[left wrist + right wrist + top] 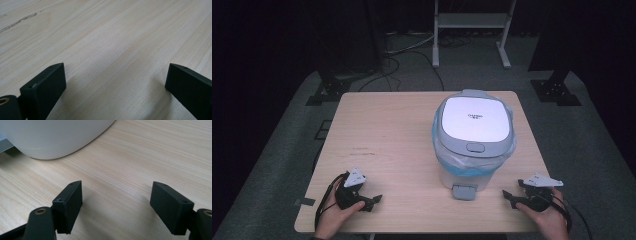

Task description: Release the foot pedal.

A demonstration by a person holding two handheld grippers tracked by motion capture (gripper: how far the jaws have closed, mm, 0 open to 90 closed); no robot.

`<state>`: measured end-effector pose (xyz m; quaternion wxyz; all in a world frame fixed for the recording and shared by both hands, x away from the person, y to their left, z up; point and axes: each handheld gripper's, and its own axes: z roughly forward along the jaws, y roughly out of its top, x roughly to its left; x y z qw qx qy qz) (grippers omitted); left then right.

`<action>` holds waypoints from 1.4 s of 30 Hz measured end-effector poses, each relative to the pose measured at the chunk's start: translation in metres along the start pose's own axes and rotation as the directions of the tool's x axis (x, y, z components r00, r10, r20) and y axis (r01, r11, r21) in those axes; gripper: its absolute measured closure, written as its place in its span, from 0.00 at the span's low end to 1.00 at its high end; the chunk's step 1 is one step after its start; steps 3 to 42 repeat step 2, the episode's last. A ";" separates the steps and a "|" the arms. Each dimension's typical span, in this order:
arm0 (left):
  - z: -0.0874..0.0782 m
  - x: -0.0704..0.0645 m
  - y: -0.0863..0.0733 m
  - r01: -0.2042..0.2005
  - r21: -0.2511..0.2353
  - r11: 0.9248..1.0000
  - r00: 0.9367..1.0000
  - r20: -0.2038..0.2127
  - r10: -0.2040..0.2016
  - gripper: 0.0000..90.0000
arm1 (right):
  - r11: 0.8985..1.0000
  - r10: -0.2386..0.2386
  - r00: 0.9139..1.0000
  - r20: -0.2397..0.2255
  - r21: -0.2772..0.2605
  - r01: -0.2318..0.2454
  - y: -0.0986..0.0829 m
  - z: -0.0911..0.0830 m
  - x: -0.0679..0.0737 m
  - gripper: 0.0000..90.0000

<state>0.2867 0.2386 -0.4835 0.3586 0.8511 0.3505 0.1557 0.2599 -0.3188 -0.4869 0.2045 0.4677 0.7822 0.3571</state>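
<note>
pedal bin [473, 145]: rounded white plastic, grey lid; pale wood-grain table [387, 130].

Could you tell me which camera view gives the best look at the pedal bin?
The high view: the pedal bin appears whole, with its closed grey lid, blue liner and foot pedal. The right gripper view catches just its white lower wall up close. The left gripper view looks across bare table.
</note>
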 end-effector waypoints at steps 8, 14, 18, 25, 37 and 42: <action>0.000 0.000 0.000 0.000 0.000 1.000 1.000 0.000 0.000 0.03 | 1.000 0.002 1.000 0.002 0.002 -0.002 0.000 0.000 0.000 0.25; 0.000 0.000 0.000 0.000 0.000 1.000 1.000 0.000 0.000 0.03 | 1.000 0.002 1.000 0.002 0.002 -0.002 0.000 0.000 0.000 0.25; 0.000 0.000 0.000 0.000 0.000 1.000 1.000 0.000 0.000 0.03 | 1.000 0.002 1.000 0.002 0.002 -0.002 0.000 0.000 0.000 0.25; 0.000 0.000 0.000 0.000 0.000 1.000 1.000 0.000 0.000 0.03 | 1.000 0.002 1.000 0.002 0.002 -0.002 0.000 0.000 0.000 0.25; 0.000 0.000 0.000 0.000 0.000 1.000 1.000 0.000 0.000 0.03 | 1.000 0.002 1.000 0.002 0.002 -0.002 0.000 0.000 0.000 0.25; 0.000 0.000 0.000 0.000 0.000 1.000 1.000 0.000 0.000 0.03 | 1.000 0.002 1.000 0.002 0.002 -0.002 0.000 0.000 0.000 0.25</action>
